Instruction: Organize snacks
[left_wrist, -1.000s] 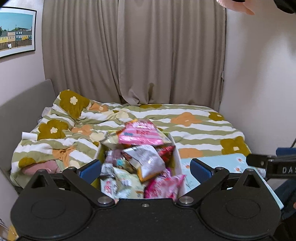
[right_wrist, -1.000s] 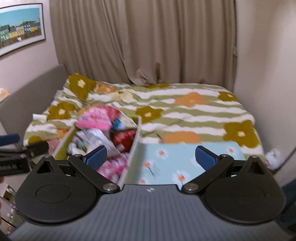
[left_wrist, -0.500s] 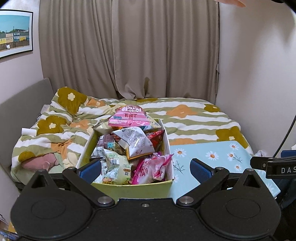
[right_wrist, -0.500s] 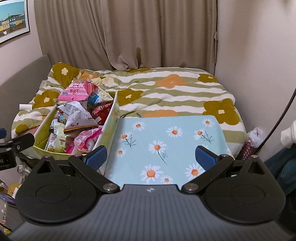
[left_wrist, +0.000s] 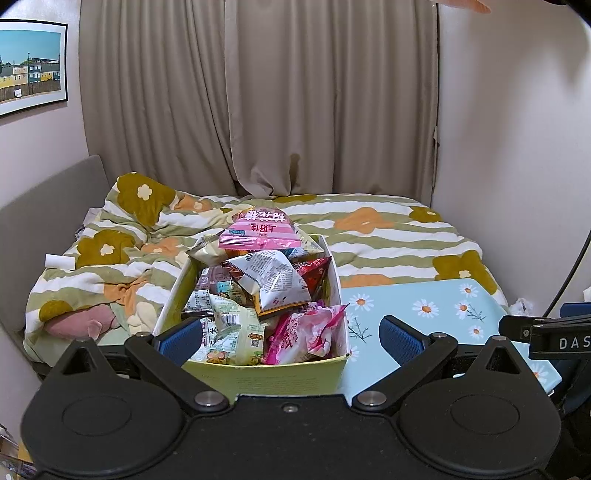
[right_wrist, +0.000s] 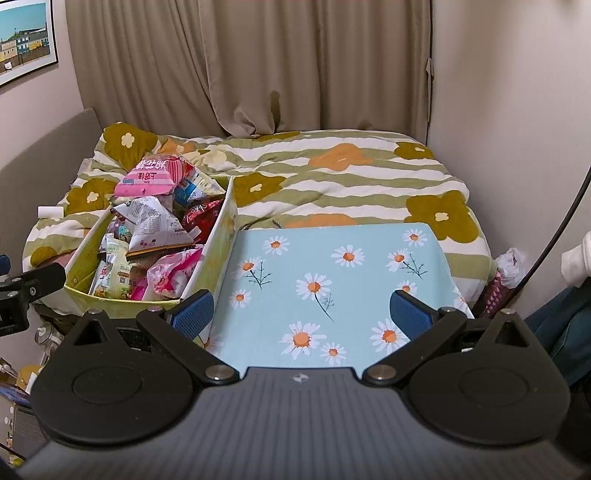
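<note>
Left gripper (left_wrist: 290, 334) fingers spread wide, gripping nothing; blue rubber pads (left_wrist: 179, 336) are framing the near end of the yellow-green cardboard box (left_wrist: 273, 376) at 12 o'clock, so it's hovering lined up on the box, probably to pick from the pile. Right gripper (right_wrist: 301, 314) also spread wide and empty, hanging over the light-blue daisy-print board (right_wrist: 332, 280), which is lying flat just right of the box, touching or nearly touching its side wall; likely the sorting surface, judging by the bare top. Snack packets are all sitting in the box, heaped above the rim: pink foil bag with white lettering (left_wrist: 258, 230) topping the far end at 12, white crinkled bag with small print (left_wrist: 271, 280) mid-pile, pale green noodle-style packet (left_wrist: 236, 332) near left, pink-and-white wrapper (left_wrist: 306, 330) near right. None lying on the board. This fits either packets about to come out for sorting or packets already gathered in; can't tell which. Striped flower-print duvet (right_wrist: 332, 177) is carrying both box and board. Versus the frame one second ago: both cameras are sitting further back and steadier now, blur gone, box's near wall and most of the board now showing; finger spread unchanged, snack pile unchanged.
</note>
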